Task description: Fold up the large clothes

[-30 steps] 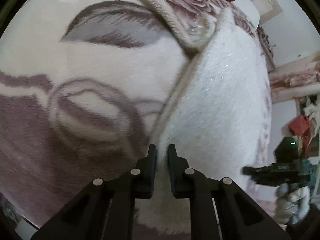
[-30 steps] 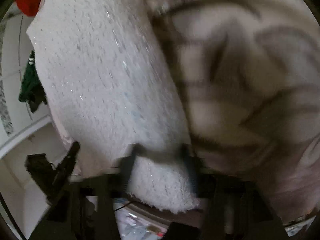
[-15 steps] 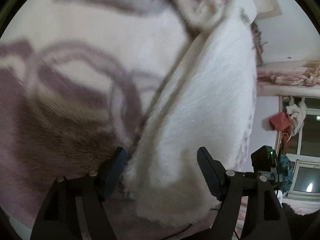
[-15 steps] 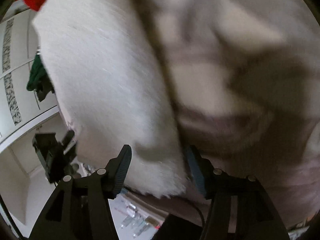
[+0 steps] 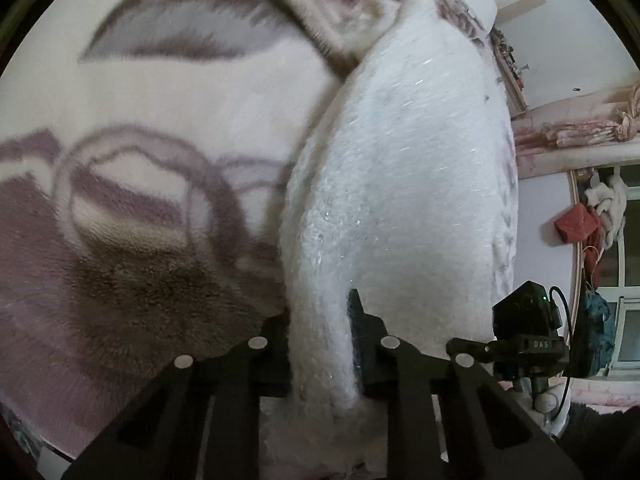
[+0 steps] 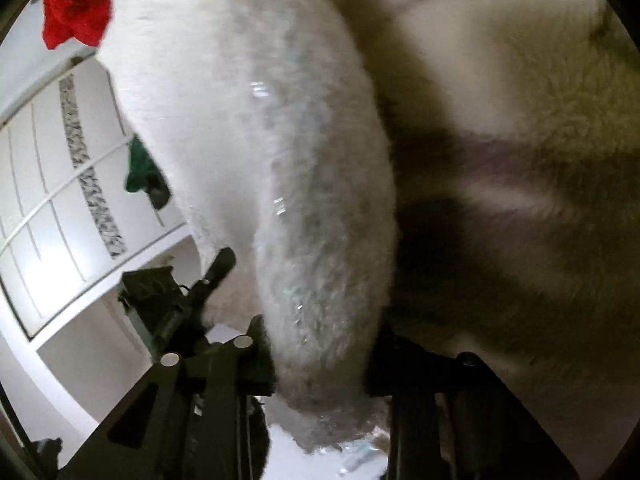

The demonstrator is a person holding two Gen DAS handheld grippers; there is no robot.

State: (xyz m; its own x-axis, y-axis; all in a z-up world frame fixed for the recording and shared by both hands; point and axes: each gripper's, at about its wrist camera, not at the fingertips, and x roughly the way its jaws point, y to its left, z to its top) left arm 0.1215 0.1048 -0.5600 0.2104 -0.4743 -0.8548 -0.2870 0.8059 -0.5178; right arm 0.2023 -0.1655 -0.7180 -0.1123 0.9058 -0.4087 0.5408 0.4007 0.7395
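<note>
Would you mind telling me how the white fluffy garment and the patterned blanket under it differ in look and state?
The white fluffy garment is plain white with glinting fibres; the patterned blanket is cream with mauve swirls. The garment's edge is bunched between the closing jaws of the left gripper and right gripper; the blanket lies spread, ungripped. The garment rests on top; the blanket lies beneath. Both are soft, fuzzy fabrics.

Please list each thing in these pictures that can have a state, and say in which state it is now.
White fuzzy garment: folded lengthwise, lying on the bed, its near end bunched between both grippers.
Left hand-held gripper: jaws closing, garment edge between them.
Right hand-held gripper: jaws closing, thick bundle of garment between them.
Patterned plush blanket: spread under the garment.
Red cloth: crumpled at the far end.
</note>
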